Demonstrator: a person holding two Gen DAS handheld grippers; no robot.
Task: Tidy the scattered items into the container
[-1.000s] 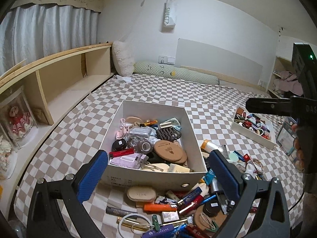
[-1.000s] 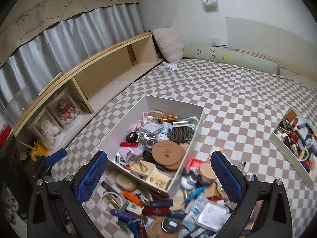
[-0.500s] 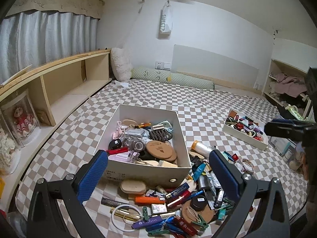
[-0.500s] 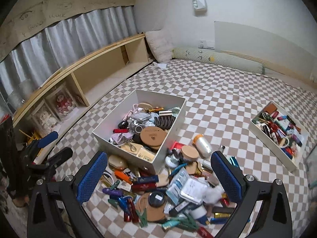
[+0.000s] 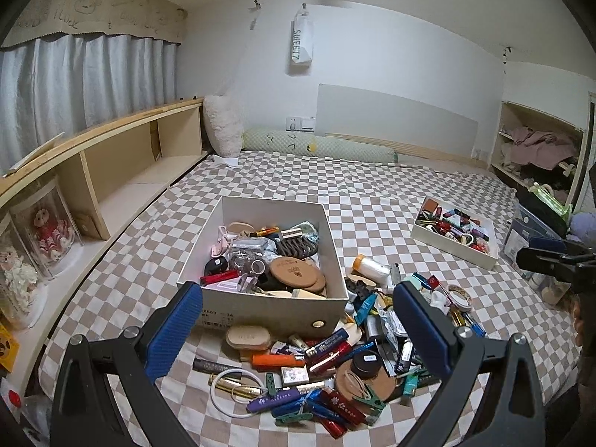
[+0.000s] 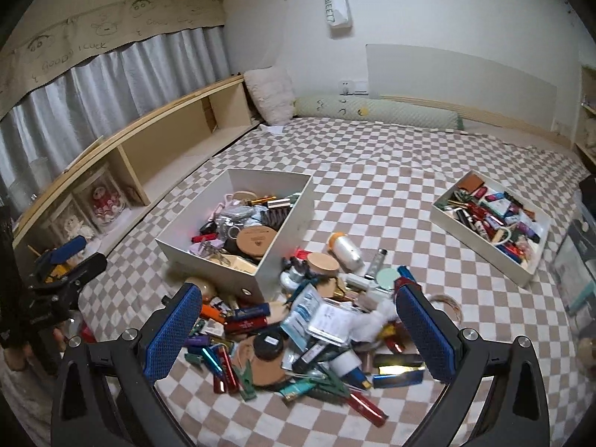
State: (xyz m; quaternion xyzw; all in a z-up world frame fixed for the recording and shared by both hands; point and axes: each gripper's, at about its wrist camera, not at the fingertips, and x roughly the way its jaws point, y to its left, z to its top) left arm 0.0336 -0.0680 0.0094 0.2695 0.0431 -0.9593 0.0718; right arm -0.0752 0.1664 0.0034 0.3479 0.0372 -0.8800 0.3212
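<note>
Left gripper [image 5: 298, 329]: held wide apart, nothing gripped
Right gripper [image 6: 300, 331]: spread wide, nothing touched
Scattered items [image 6: 316, 327]: piled on the checkered bed [image 6: 391, 186]
Container [image 5: 268, 305]: placed just behind the pile

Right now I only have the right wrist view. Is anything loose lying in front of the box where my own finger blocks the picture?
Observer: Yes. A white cord loop lies on the bedspread at the pile's near-left edge.
Operator: Is anything lying on it?
Observer: A gold tube lies across it.
Operator: Where does my gripper sit relative to the pile?
Observer: The right gripper is off to the pile's right, out by the smaller tray, not over the box.
</note>
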